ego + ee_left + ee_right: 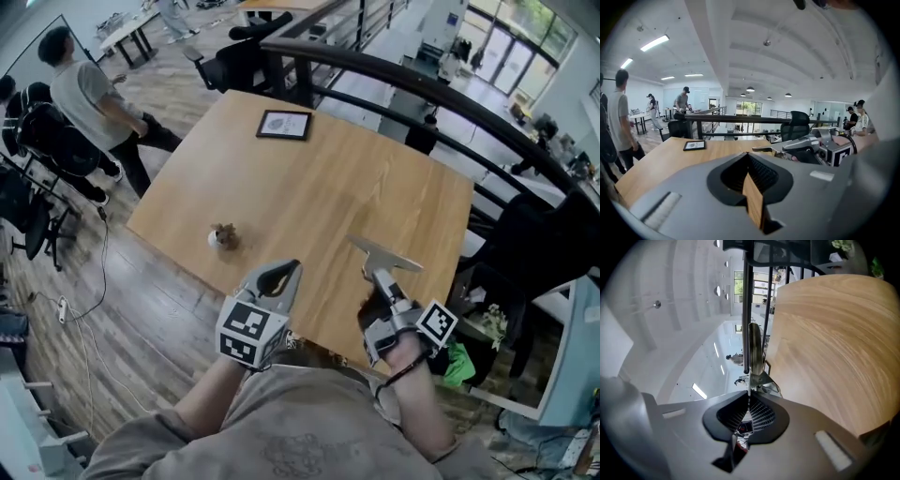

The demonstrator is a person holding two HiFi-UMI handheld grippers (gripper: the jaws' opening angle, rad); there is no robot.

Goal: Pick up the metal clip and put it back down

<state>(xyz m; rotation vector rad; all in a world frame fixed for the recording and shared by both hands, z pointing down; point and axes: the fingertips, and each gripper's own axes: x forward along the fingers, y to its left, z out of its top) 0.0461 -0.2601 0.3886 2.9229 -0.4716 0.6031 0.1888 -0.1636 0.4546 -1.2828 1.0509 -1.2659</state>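
The metal clip (pixel 384 252), a flat silver piece with a wide front edge, hangs in the air over the near right part of the wooden table (pixel 356 178). My right gripper (pixel 377 274) is shut on its rear end. In the right gripper view the clip (pixel 756 357) stands edge-on straight out of the closed jaws (pixel 749 392). My left gripper (pixel 292 267) is shut and holds nothing, just left of the right one above the table's near edge. The left gripper view shows its closed tips (pixel 749 155), with the clip (pixel 764 149) off to the right.
A dark-framed picture (pixel 283 125) lies flat at the table's far side. A small brown-and-white object (pixel 223 236) sits near the left front edge. A black railing (pixel 422 80) curves behind the table. A person (pixel 84 94) and chairs stand at the left.
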